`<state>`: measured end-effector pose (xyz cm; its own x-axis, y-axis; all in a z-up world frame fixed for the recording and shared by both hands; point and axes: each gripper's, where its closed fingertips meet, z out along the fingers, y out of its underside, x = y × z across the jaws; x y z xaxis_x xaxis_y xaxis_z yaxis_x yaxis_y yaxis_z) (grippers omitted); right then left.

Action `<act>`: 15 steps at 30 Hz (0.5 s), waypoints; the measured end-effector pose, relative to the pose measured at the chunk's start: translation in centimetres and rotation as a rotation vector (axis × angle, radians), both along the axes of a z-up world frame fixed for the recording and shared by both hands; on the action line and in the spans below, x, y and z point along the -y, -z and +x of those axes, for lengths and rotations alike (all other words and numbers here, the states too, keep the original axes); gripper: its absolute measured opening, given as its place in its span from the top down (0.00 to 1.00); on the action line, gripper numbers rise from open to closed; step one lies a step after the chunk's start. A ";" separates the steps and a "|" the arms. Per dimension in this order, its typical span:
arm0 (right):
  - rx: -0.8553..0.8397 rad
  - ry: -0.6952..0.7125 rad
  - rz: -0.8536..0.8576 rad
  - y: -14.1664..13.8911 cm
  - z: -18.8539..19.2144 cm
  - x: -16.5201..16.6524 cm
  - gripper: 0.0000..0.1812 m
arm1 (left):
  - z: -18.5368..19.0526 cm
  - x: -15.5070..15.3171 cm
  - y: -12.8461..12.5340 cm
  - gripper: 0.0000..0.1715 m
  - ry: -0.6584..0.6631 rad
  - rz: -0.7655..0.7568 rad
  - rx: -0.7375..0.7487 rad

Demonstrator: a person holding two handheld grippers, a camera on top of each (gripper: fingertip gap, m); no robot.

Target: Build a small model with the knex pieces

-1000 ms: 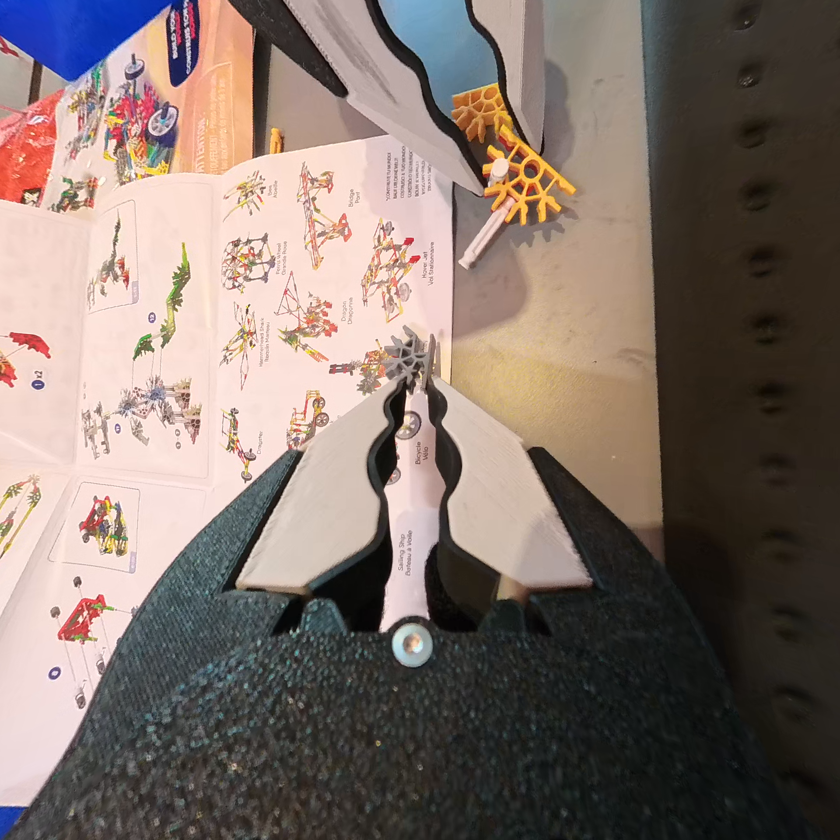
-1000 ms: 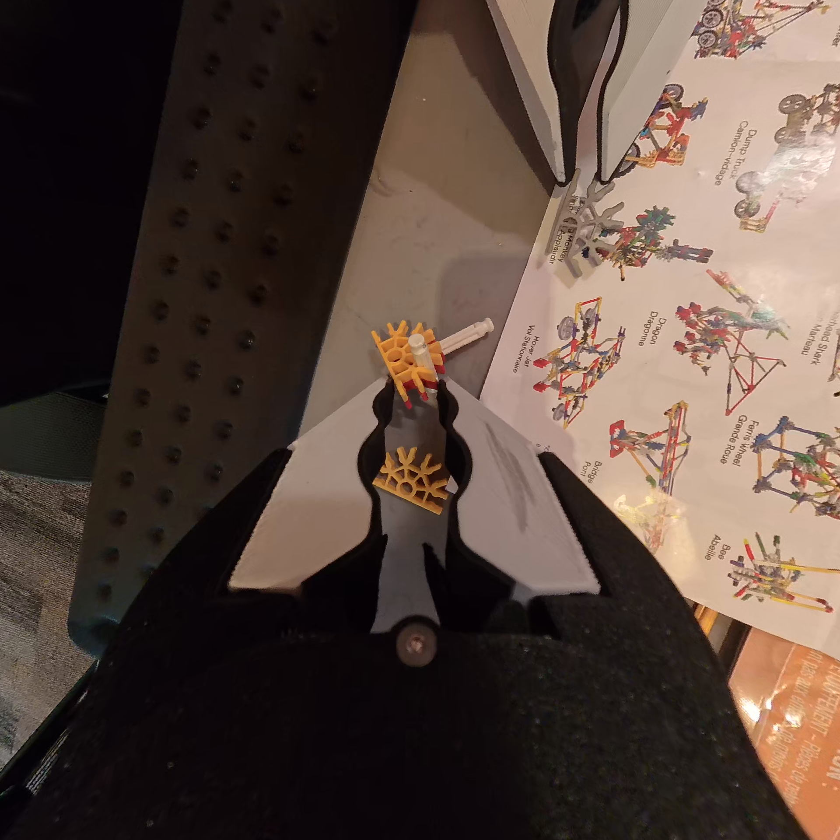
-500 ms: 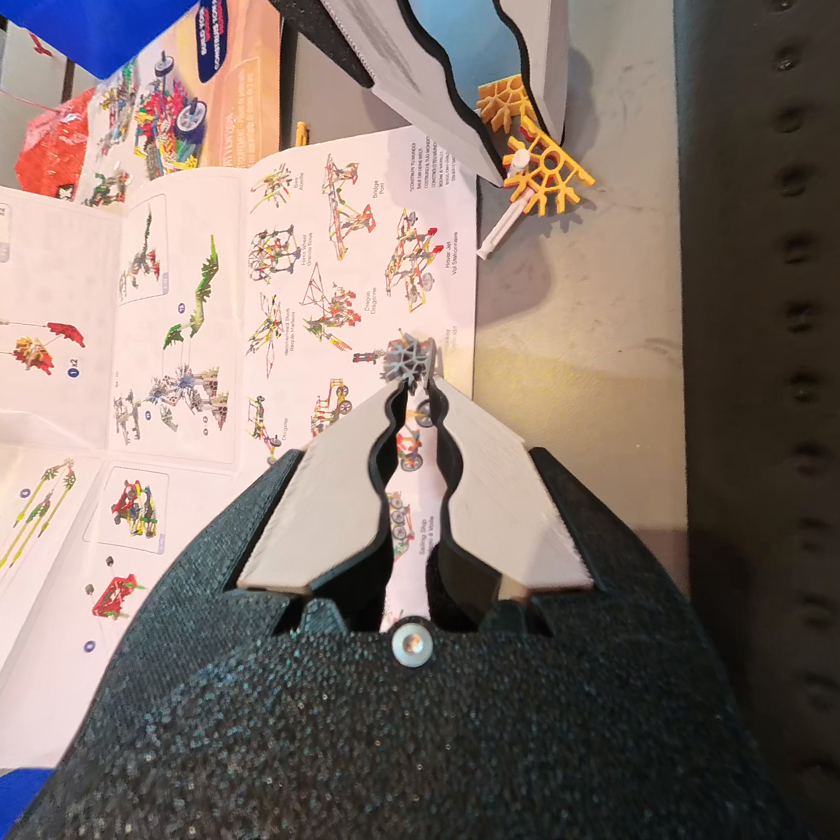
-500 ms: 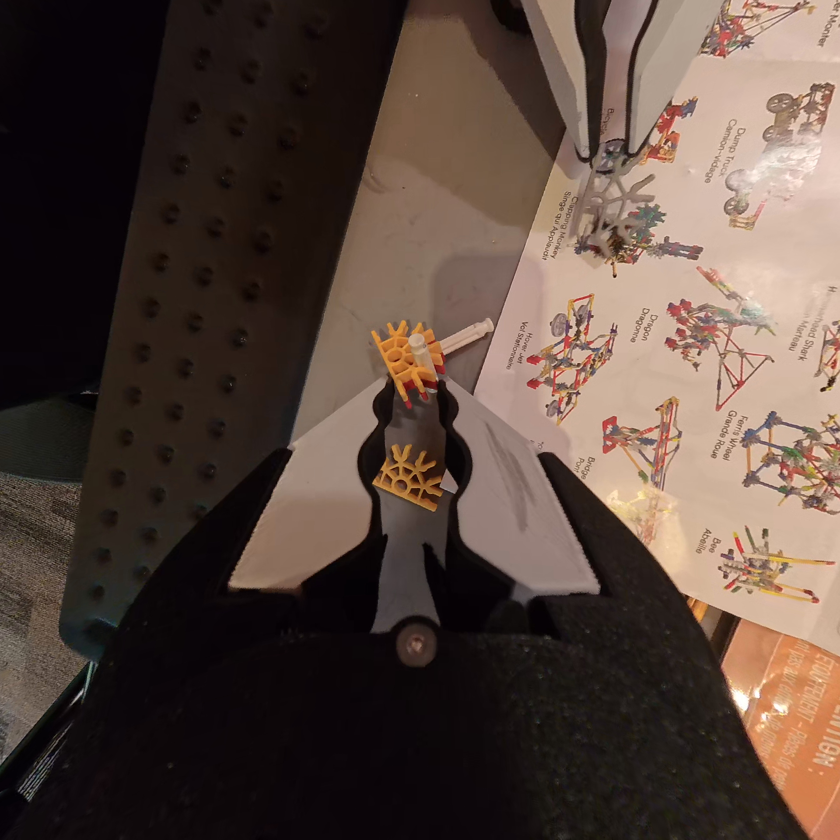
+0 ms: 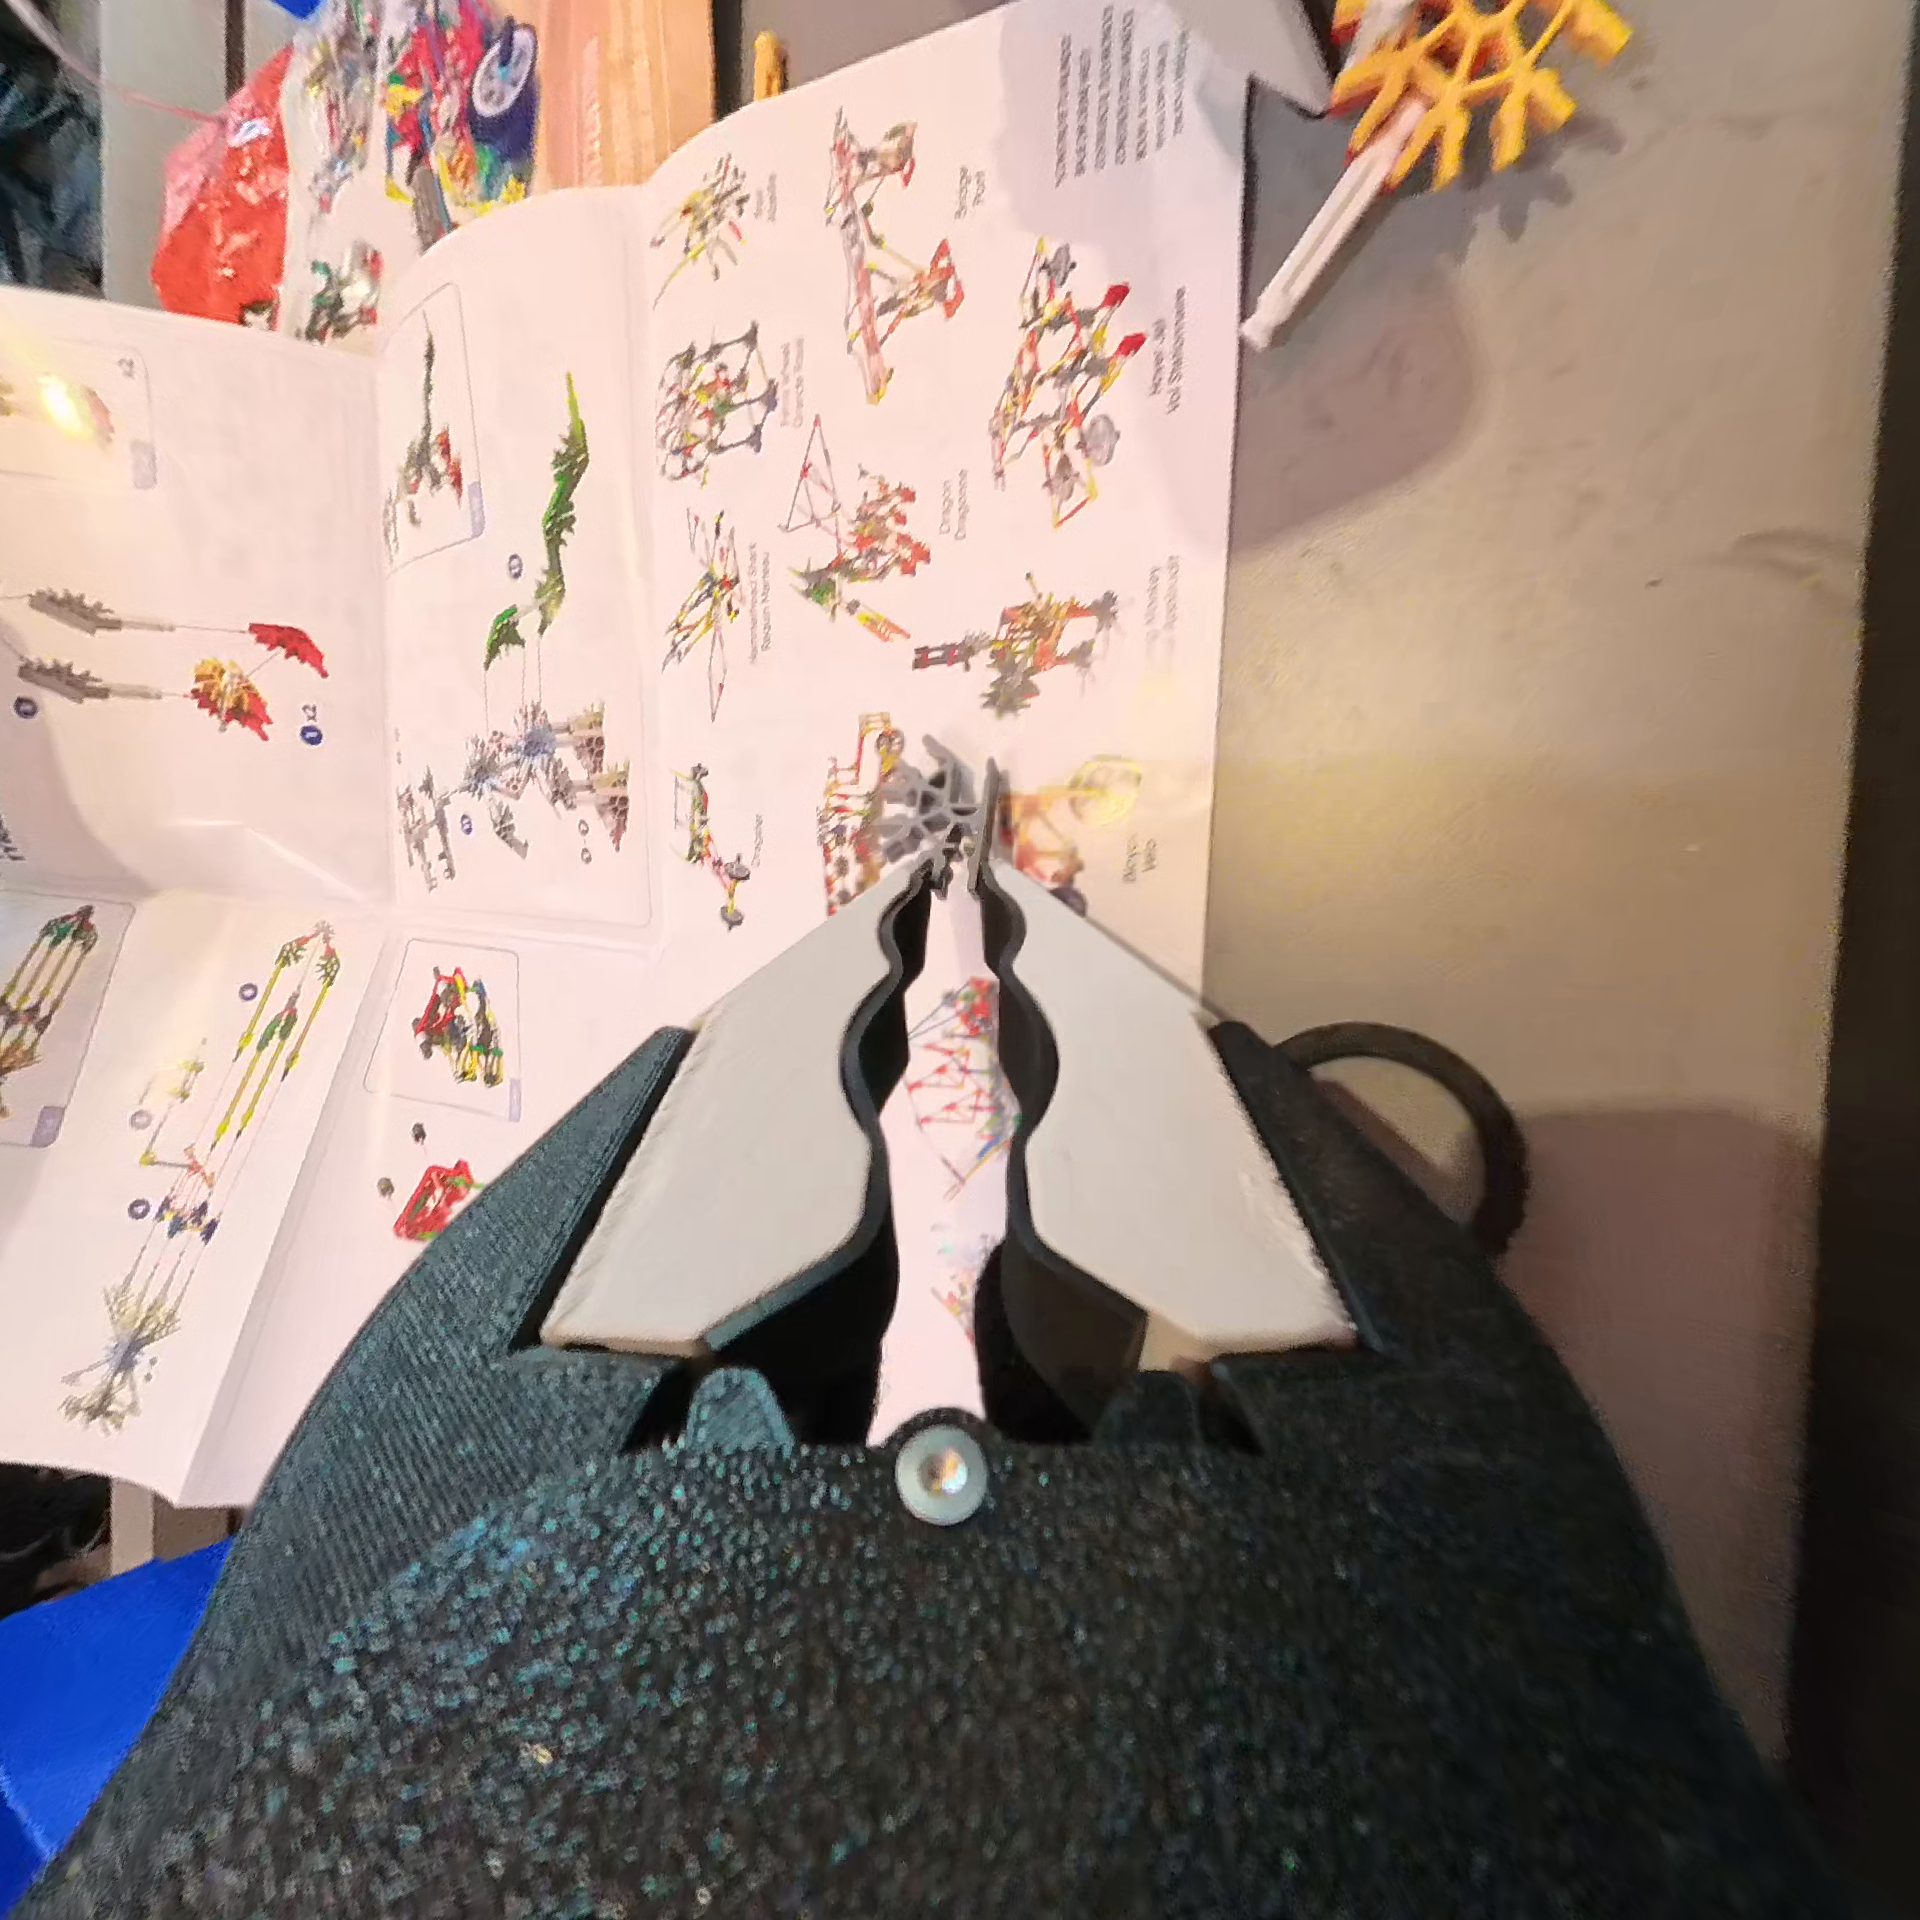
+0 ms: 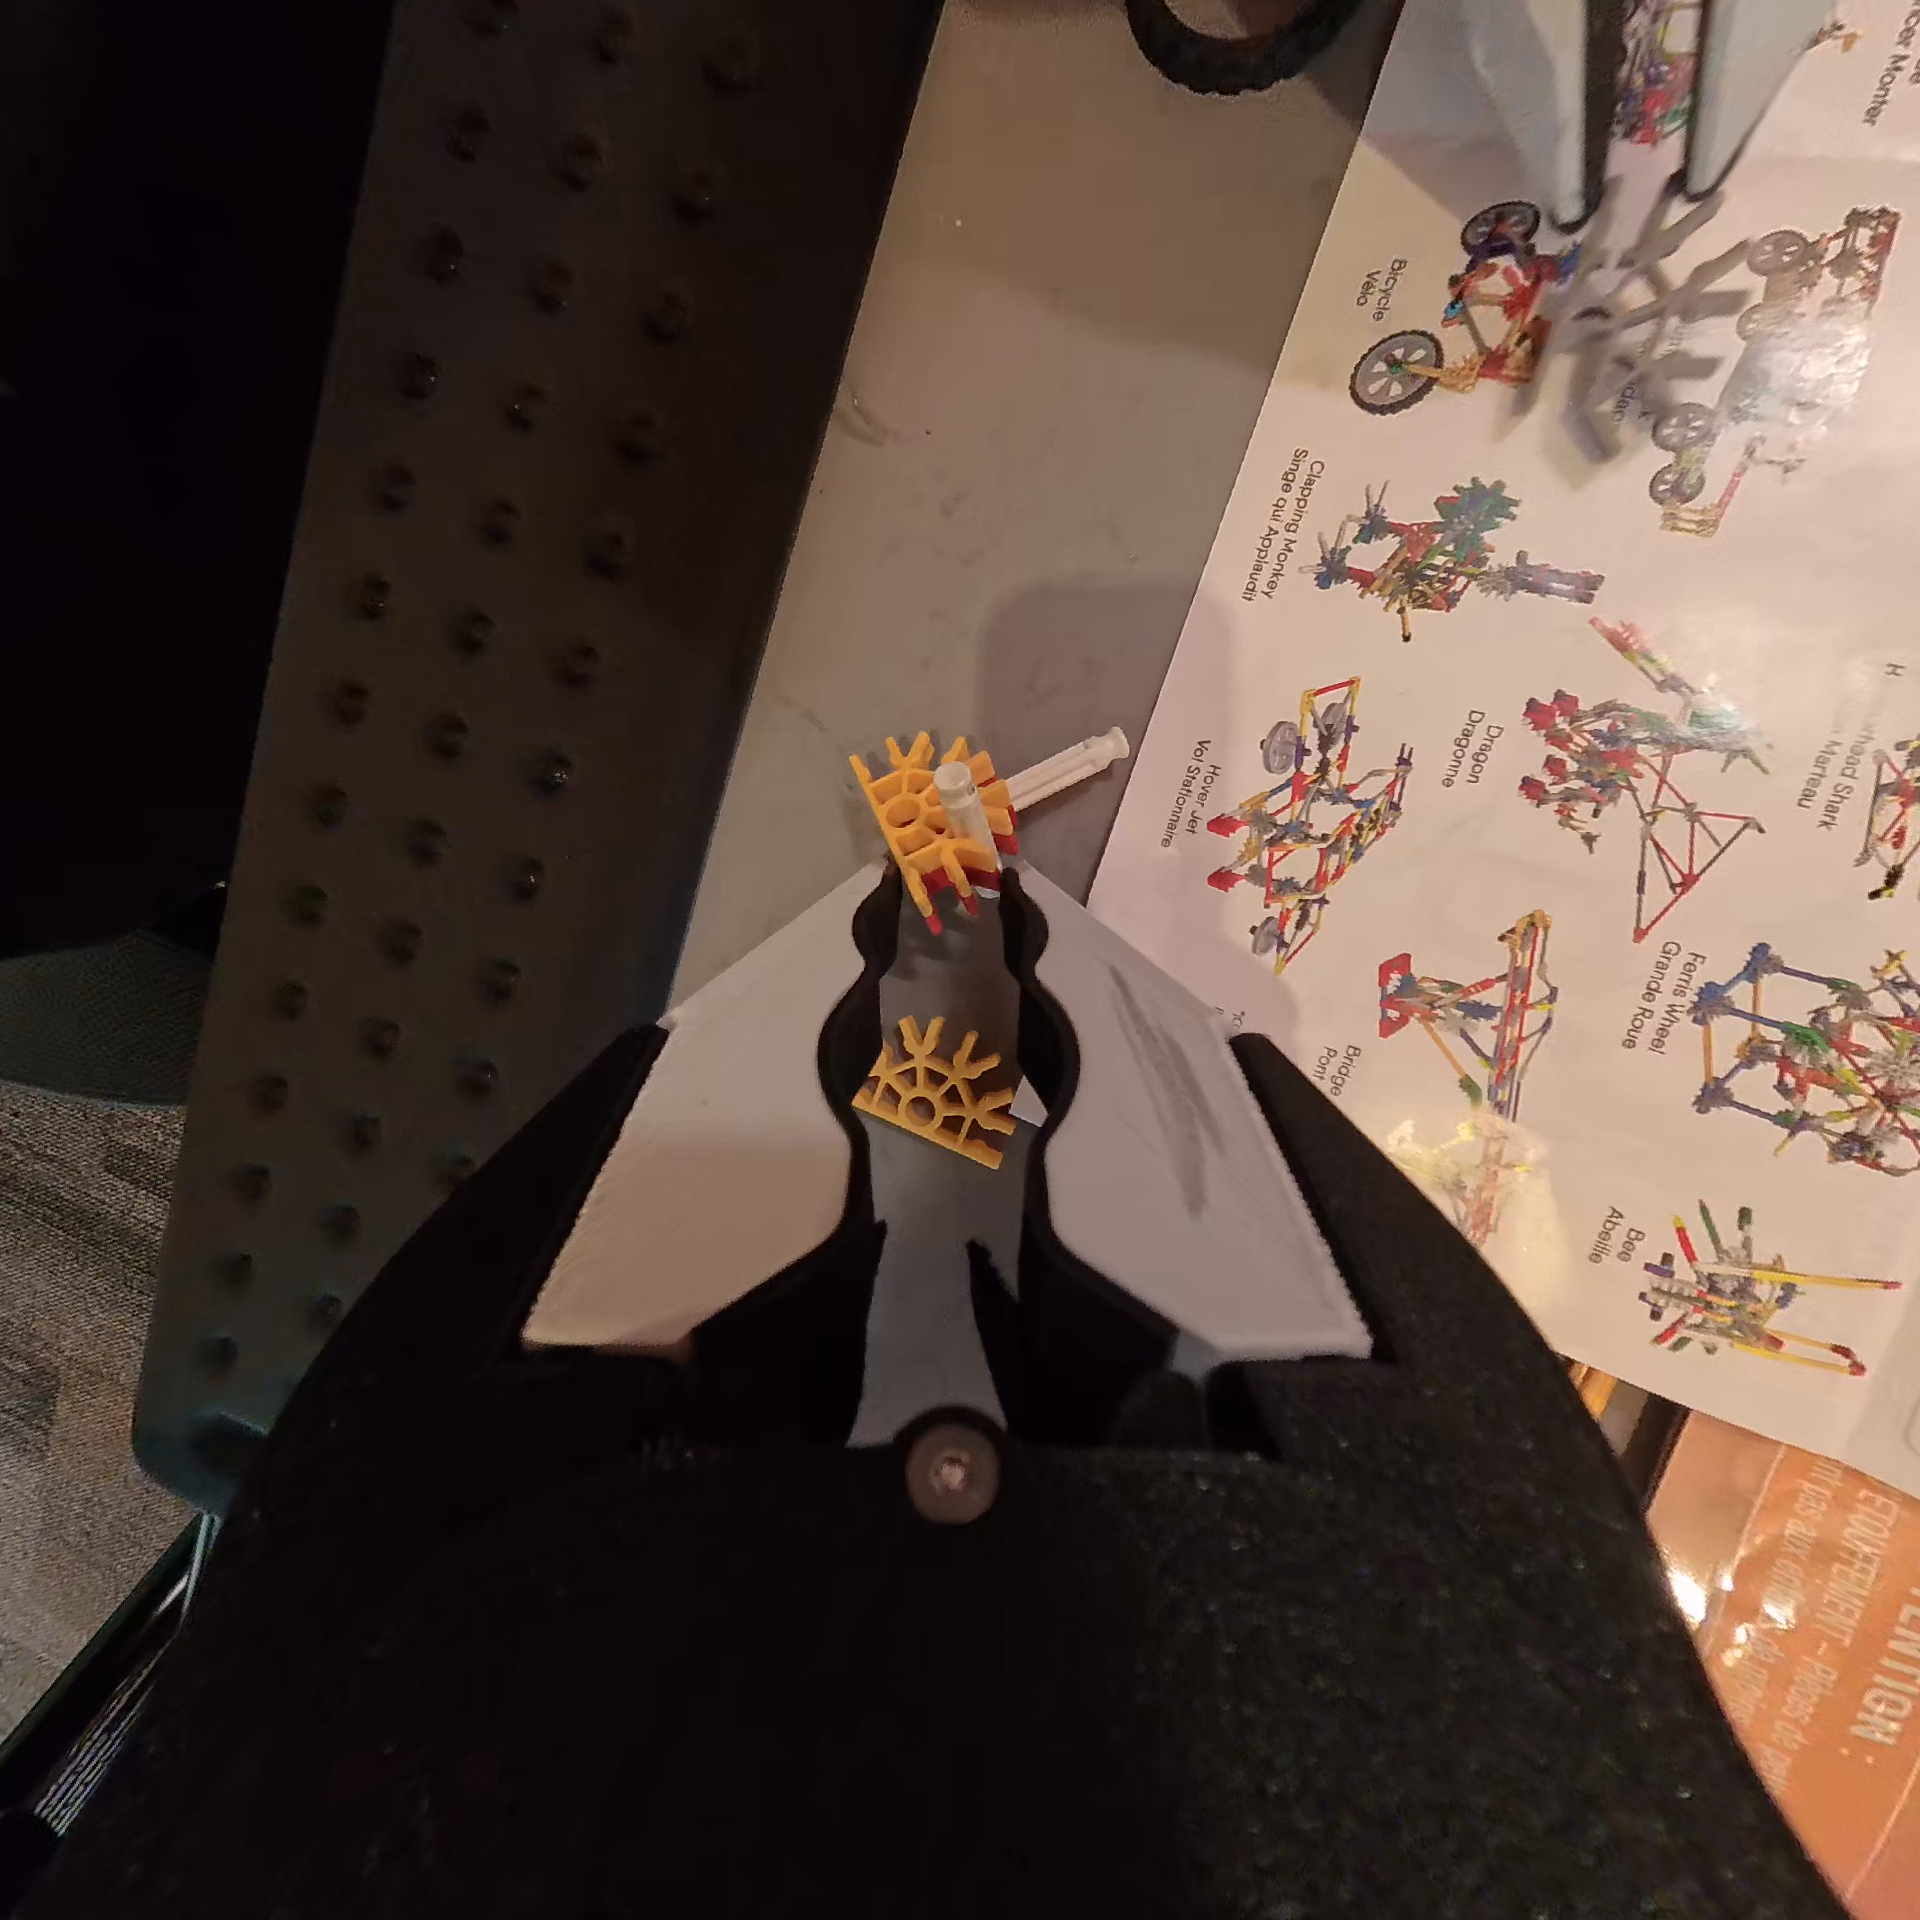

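Observation:
My left gripper (image 5: 956, 873) is shut on a grey snowflake connector (image 5: 930, 805) and holds it over the open instruction sheet (image 5: 727, 468). My right gripper (image 6: 945, 894) is shut on a small assembly of yellow and red connectors with white rods (image 6: 935, 816), above the grey tabletop (image 6: 1039, 416). A second yellow connector (image 6: 935, 1091) shows in the gap between the right fingers, behind the tips. In the right wrist view the left gripper (image 6: 1631, 197) is at the top right with the grey connector (image 6: 1683, 312). The assembly shows in the left wrist view (image 5: 1455, 83) at the top right.
A dark studded panel (image 6: 499, 623) runs along the table edge beside the right gripper. A black ring (image 5: 1455, 1101) lies on the table by the left gripper. A red bag (image 5: 218, 239) and a printed box (image 5: 488, 94) lie beyond the sheet. An orange box (image 6: 1818, 1610) is near the right gripper. My right fingertips sit around 15 centimetres from my left ones.
My left gripper has drawn back from the right gripper, carrying the grey connector over the sheet. The right gripper and its yellow assembly have stayed almost still.

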<state>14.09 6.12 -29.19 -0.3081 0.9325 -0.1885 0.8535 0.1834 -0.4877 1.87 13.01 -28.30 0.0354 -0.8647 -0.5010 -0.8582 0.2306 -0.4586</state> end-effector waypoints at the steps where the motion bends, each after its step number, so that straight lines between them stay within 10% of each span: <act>1: 0.001 -0.001 0.000 0.0 0.0 0.0 0.90 | -0.3 -0.2 -0.1 0.94 -0.010 0.000 -0.001; 15: -0.003 0.002 -0.005 0.2 -0.1 -0.1 0.90 | -5.9 -5.8 -10.3 0.84 -0.263 0.263 0.265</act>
<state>14.01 6.18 -29.43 -0.3065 0.9323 -0.1919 0.8523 0.1790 -0.4915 -4.01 18.79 -17.99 0.3934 -0.6538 -0.6464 -0.7640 0.1587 -0.6254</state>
